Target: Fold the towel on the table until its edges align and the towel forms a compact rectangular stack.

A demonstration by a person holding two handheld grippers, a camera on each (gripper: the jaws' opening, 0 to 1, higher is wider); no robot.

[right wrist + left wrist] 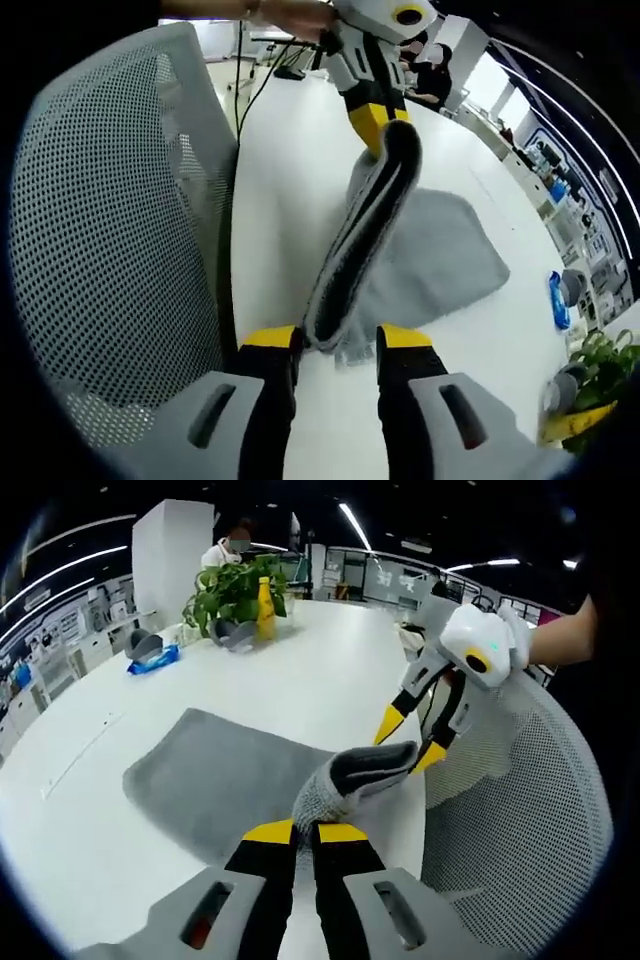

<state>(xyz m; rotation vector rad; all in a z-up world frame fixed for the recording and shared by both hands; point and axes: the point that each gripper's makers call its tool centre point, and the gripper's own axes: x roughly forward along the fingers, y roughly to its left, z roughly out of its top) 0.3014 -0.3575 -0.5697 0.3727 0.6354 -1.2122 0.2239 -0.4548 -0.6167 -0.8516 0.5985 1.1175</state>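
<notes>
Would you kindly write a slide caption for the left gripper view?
Both grippers, left and right, lift one edge of the grey towel off the white table.

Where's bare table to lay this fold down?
Free: the wide white table between the towel and the plant, and left of the towel. Crowded: the near edge by the mesh chair, where both grippers hold the towel.

We are counting one grey towel [225, 780] lying on one white surface [330, 660], and two grippers, the left gripper [305, 832] and the right gripper [408, 742], each showing two yellow-tipped jaws. We are also counting one mesh chair [520, 820], one potted plant [232, 592], one yellow bottle [265, 610] and one blue packet [155, 661].
</notes>
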